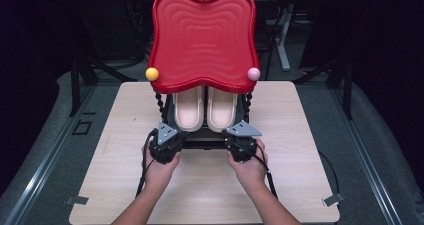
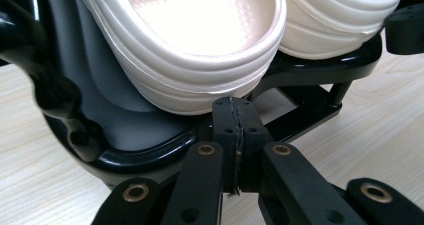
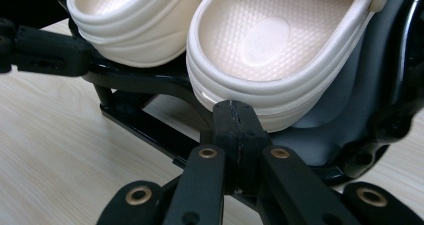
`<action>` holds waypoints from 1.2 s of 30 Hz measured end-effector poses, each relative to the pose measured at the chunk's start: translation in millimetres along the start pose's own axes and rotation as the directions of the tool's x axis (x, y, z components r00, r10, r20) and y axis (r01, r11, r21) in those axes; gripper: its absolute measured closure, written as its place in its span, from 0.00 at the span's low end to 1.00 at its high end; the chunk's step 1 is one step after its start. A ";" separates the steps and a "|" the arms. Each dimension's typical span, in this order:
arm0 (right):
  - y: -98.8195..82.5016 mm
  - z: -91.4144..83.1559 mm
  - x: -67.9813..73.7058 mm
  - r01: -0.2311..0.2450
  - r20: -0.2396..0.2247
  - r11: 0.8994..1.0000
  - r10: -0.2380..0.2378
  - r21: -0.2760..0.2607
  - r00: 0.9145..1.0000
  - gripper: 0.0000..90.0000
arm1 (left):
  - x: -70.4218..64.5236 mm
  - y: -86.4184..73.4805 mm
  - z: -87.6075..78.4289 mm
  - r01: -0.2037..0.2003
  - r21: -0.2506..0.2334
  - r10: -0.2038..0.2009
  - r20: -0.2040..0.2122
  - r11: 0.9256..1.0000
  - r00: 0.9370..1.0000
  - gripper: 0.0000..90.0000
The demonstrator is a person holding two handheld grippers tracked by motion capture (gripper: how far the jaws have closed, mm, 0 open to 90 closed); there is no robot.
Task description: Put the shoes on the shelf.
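Observation:
A pair of cream clogs rests on the lower shelf of a black rack [image 1: 200, 142] with a red wavy top tray [image 1: 202, 40]. The left clog [image 1: 188, 107] [image 2: 200, 40] and the right clog [image 1: 221, 109] [image 3: 260, 40] lie side by side, heels toward me. My left gripper [image 1: 169, 134] [image 2: 233, 107] is shut with nothing between its pads, its tip just below the left clog's heel at the rack's front rail [image 2: 145, 157]. My right gripper [image 1: 239, 131] [image 3: 235, 110] is shut and empty too, its tip right under the right clog's heel.
The rack stands mid-table on a light wooden tabletop [image 1: 125, 150]. A yellow ball [image 1: 152, 74] and a pink ball [image 1: 253, 74] cap the tray's front corners, which overhang the clogs. Twisted black posts [image 1: 160, 105] flank the shelf. Dark floor surrounds the table.

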State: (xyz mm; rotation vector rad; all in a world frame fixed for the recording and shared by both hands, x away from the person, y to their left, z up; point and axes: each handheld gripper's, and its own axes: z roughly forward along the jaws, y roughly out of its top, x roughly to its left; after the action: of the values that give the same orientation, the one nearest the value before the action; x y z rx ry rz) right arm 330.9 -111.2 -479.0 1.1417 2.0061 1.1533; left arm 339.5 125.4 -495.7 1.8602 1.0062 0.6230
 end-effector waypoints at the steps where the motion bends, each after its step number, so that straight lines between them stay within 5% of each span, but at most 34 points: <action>1: 0.0 1.5 -0.1 -0.003 -0.001 1.000 0.003 0.001 1.000 1.00 | -0.1 0.4 1.1 -0.006 0.005 0.006 0.002 1.000 1.000 1.00; 20: 0.7 14.9 -2.5 -0.015 0.008 1.000 0.015 0.012 1.000 1.00 | -1.9 6.5 15.4 -0.005 0.044 0.005 0.001 0.999 1.000 0.99; 26: -0.1 13.1 -5.2 -0.041 -0.020 0.999 0.042 0.002 0.999 0.93 | -0.7 3.5 11.3 -0.008 0.042 0.008 -0.002 0.999 1.000 0.95; 36: -0.1 -5.5 -10.5 -0.072 -0.016 0.996 0.071 -0.047 0.997 0.82 | 2.1 7.2 -9.3 0.018 -0.048 -0.019 -0.007 0.999 1.000 0.81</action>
State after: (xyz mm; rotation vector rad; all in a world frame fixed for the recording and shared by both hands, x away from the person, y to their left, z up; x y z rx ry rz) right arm 331.7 -122.6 -476.0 1.1930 1.9514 1.2414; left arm 336.4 129.7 -485.0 1.8058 1.0038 0.6384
